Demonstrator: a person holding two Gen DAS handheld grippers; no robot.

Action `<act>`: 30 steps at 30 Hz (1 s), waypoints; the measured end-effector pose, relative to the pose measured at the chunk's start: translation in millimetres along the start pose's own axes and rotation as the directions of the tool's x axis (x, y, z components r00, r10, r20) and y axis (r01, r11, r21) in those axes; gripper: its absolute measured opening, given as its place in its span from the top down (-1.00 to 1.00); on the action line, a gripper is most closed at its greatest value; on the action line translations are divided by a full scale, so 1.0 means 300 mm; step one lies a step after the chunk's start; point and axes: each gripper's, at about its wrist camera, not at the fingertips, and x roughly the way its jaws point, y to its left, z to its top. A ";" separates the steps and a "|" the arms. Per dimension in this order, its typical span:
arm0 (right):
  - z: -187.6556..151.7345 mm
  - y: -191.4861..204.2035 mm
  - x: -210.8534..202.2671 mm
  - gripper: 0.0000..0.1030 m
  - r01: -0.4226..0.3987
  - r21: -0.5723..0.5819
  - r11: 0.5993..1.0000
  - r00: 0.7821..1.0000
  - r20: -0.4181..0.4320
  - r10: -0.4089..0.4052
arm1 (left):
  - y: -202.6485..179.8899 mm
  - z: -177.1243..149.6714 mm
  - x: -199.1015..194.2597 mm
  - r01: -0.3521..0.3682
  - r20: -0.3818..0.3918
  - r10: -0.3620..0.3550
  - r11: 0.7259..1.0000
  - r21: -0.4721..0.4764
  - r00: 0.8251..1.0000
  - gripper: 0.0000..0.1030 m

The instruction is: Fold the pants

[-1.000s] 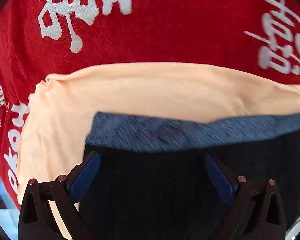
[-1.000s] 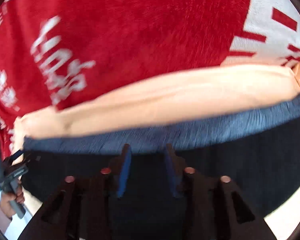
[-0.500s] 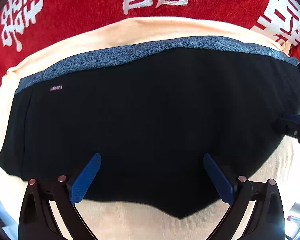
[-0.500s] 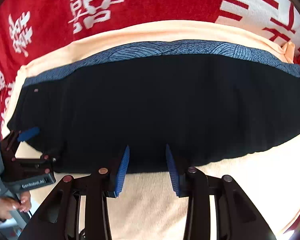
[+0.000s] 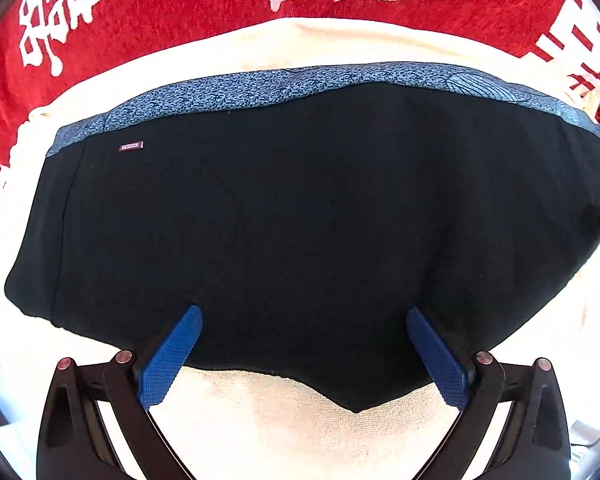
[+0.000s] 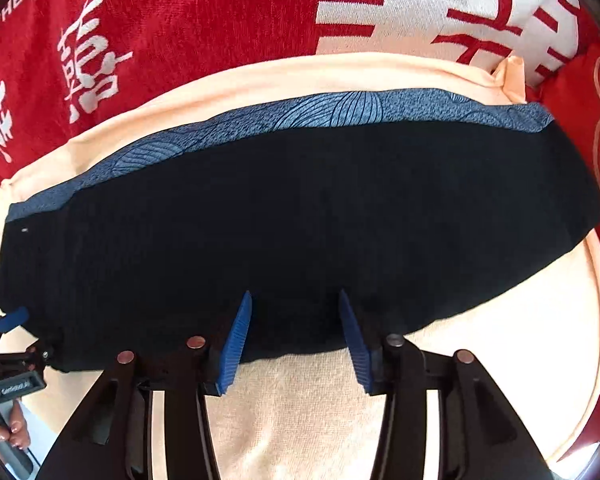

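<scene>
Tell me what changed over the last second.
Both tongs, left and right, pulled back from the waistband end, so the whole black pants now show, lying flat on the cream towel. Nothing was gripped or released. Left stayed wide open, right narrower; the red blanket is unchanged.

Your non-task inventory, two items.

1. Cream towel (image 5: 300, 432): pale peach terry cloth, spread flat. In your left wrist view you see it bare at 6 o'clock and as a thin band at 12 o'clock. In your right wrist view (image 6: 308, 412) one corner stands up in a small fold at 1 o'clock.

2. Red blanket (image 5: 172, 4): red pile with white Chinese characters, lying under the towel and showing beyond it from 9 through 3 o'clock in both your views (image 6: 204, 16).
</scene>
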 end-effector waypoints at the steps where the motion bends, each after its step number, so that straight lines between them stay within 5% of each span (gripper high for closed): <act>1: -0.004 0.004 -0.006 -0.13 0.000 -0.010 1.000 1.000 0.001 0.000 | -0.004 0.005 -0.004 -0.009 0.003 0.009 1.000 0.005 1.000 -1.00; 4: -0.016 -0.002 -0.014 -0.29 -0.043 0.015 0.999 0.999 -0.028 0.043 | -0.026 0.010 -0.013 -0.038 -0.001 0.038 0.999 0.019 0.999 -1.00; 22: -0.222 -0.196 -0.102 -0.29 -0.125 0.190 0.974 0.984 -0.103 0.146 | -0.155 0.035 -0.085 -0.162 -0.032 0.164 0.985 0.059 0.986 -1.00; 30: -0.221 -0.346 -0.140 -0.29 -0.146 0.286 0.947 0.984 -0.057 0.169 | -0.272 0.133 -0.163 -0.127 0.021 0.126 0.985 0.112 0.992 -1.00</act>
